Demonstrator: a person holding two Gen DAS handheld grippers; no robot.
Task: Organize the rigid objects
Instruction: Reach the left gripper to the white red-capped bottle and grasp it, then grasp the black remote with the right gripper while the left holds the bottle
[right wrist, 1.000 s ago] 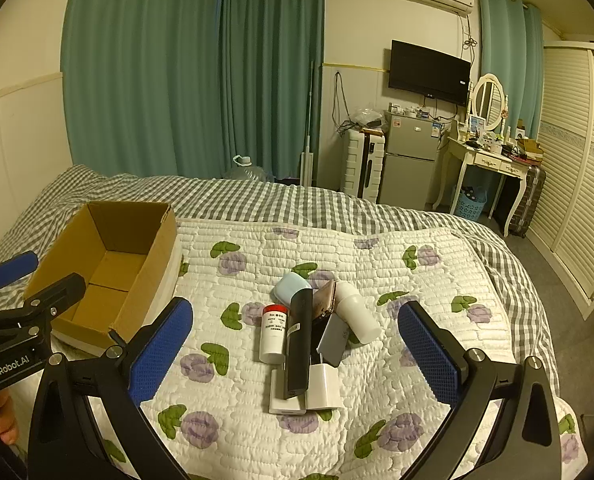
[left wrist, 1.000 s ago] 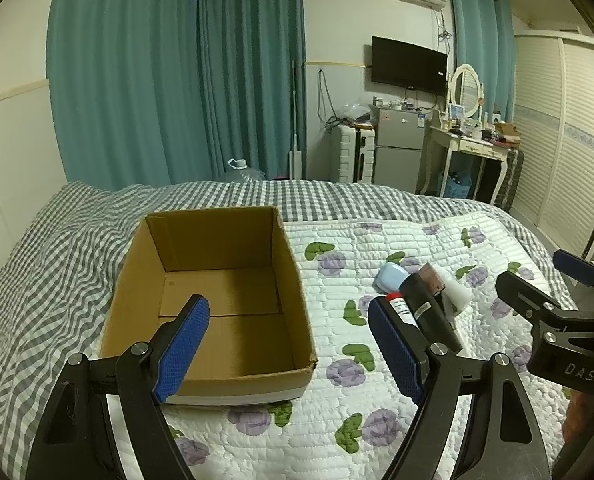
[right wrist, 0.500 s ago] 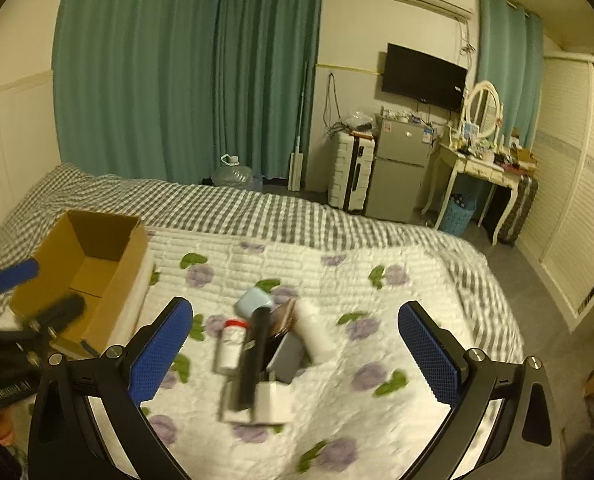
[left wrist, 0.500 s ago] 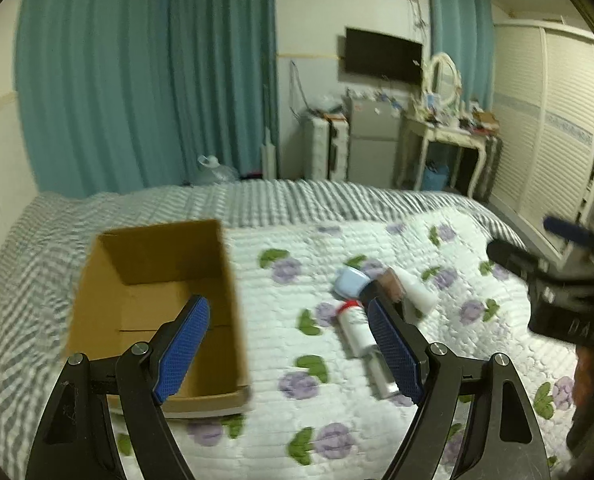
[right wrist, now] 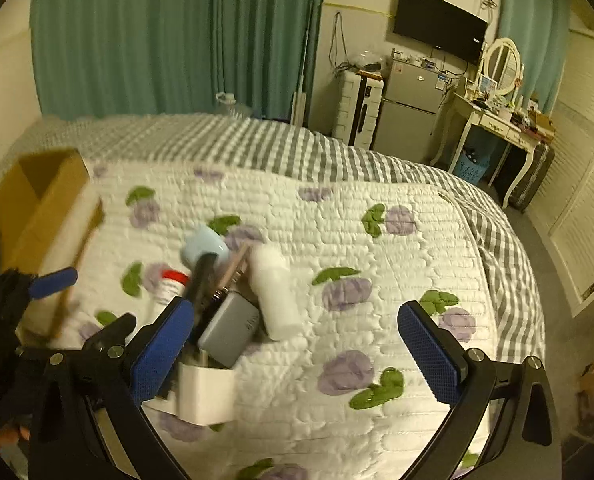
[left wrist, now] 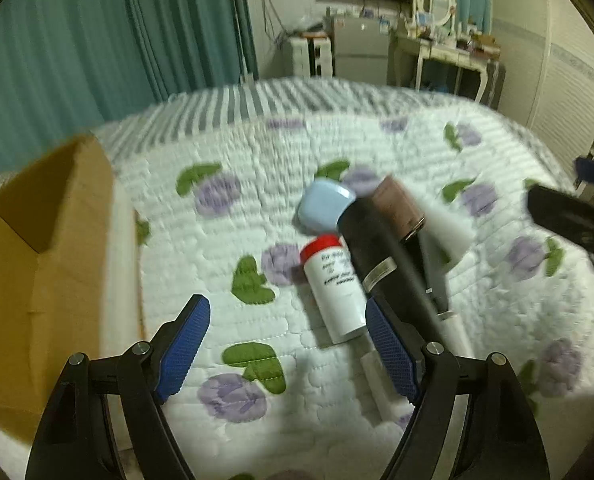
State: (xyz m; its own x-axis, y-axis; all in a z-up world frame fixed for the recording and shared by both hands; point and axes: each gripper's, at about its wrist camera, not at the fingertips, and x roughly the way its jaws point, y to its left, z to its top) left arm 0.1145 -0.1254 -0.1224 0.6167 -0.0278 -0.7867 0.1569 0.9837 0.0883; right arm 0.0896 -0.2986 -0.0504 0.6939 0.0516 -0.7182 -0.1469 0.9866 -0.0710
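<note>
A pile of small objects lies on the flowered quilt: a white bottle with a red cap [left wrist: 333,284], a long black tube [left wrist: 381,264], a pale blue lid [left wrist: 323,204], a brown case [left wrist: 401,208], a white bottle [right wrist: 275,296], a grey box [right wrist: 231,330] and a white charger [right wrist: 205,394]. My left gripper [left wrist: 285,348] is open and empty, just short of the red-capped bottle. My right gripper [right wrist: 297,354] is open and empty, over the white bottle and charger. An open cardboard box [left wrist: 37,264] stands at the left and also shows in the right wrist view [right wrist: 37,204].
The quilt [right wrist: 377,272] covers a bed with a grey checked blanket [right wrist: 297,148] at the far side. Teal curtains, a small fridge [right wrist: 409,120], a suitcase and a dressing table [right wrist: 493,124] stand beyond the bed. The bed edge drops off at the right.
Both grippers have moved right and closer to the pile of objects. The cardboard box has slid to the left edge of the left wrist view. Both stay open.
</note>
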